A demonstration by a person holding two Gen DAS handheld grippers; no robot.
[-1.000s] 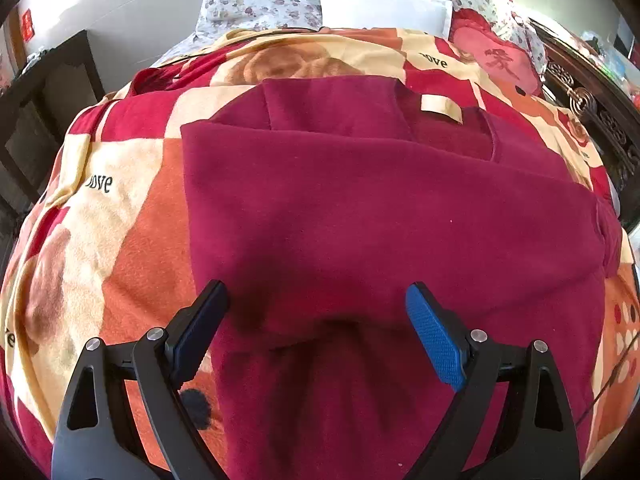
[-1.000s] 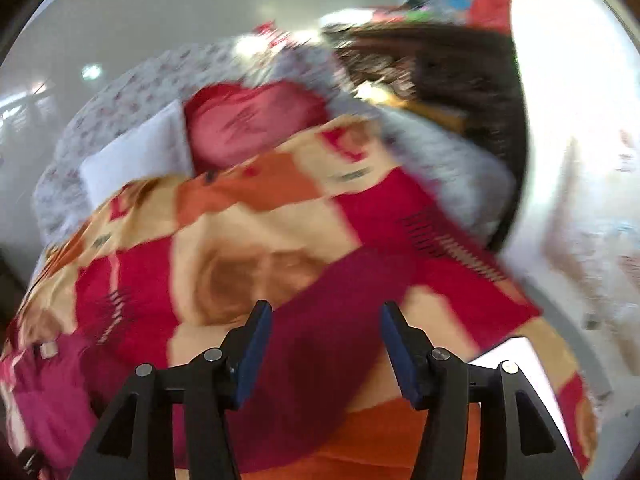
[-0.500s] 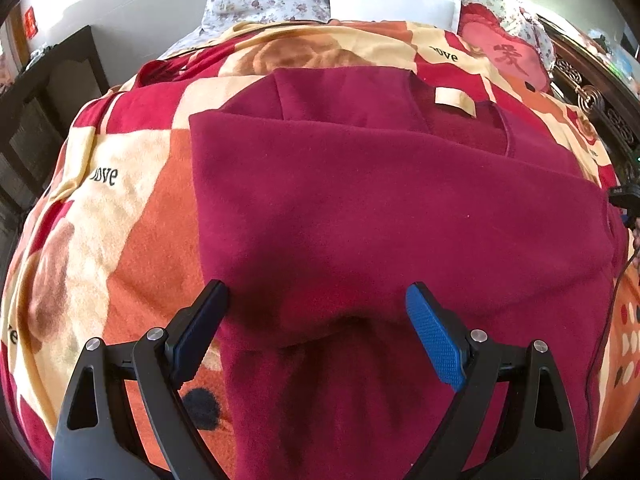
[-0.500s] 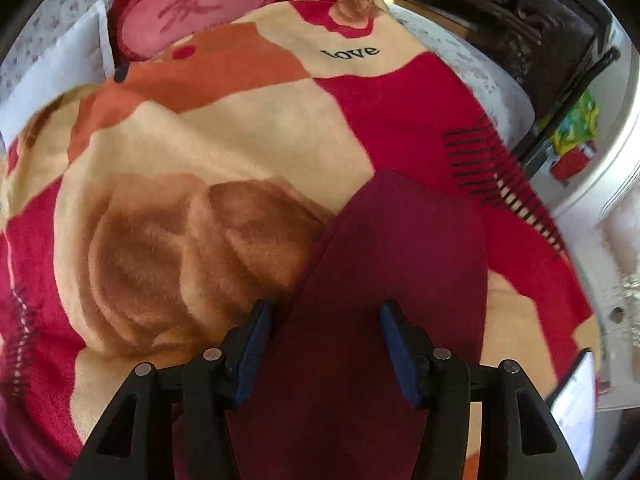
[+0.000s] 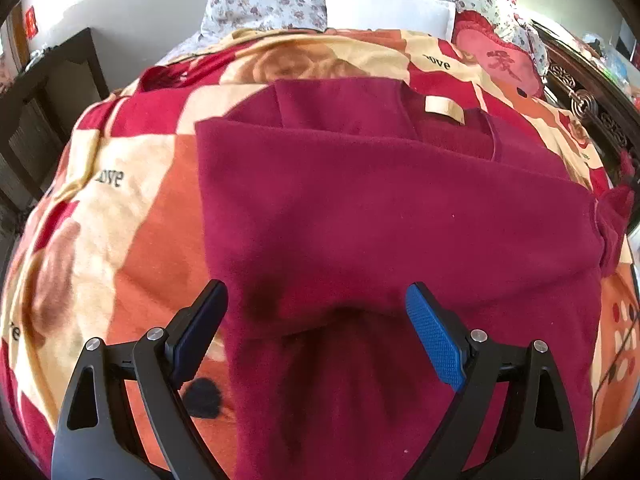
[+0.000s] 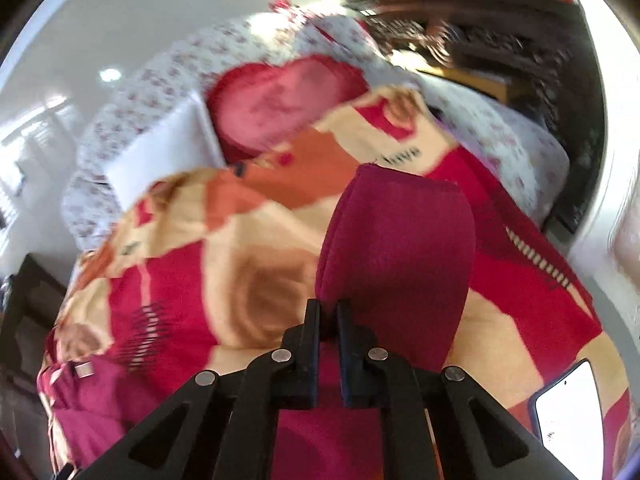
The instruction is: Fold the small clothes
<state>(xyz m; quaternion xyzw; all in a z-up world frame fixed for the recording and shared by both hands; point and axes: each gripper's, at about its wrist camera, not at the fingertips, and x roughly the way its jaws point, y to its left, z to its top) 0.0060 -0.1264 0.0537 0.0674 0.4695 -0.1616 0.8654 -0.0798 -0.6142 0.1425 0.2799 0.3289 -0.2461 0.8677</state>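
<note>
One blanket [image 5: 132, 216], patterned red, orange and cream, covers the bed under everything I list. At far left, one dark cabinet [image 5: 44, 92] stands beside the bed.

My left gripper [image 5: 316, 332]: two fingers, one dark, one with a blue pad, spread wide apart and holding nothing, poised over the near part of the garment.

One maroon sweater [image 5: 384, 216], lying on the blanket at centre, spread across its width with a fold of cloth laid over the body. One cream label [image 5: 445, 110] shows at its far neckline.

Far end of the bed: one white pillow [image 5: 388, 10], one flowered pillow [image 5: 256, 4] behind it, one red cushion [image 5: 496, 60] to the right.

My right gripper [image 6: 328, 316]: fingers drawn together, clamped on one sweater sleeve [image 6: 396, 256], which rises lifted and doubled over above the blanket.

One phone [image 6: 568, 412], white screen, lies on the blanket at near right. The right wrist view is motion-blurred; the dark carved furniture [image 6: 500, 36] beyond the bed is indistinct.
</note>
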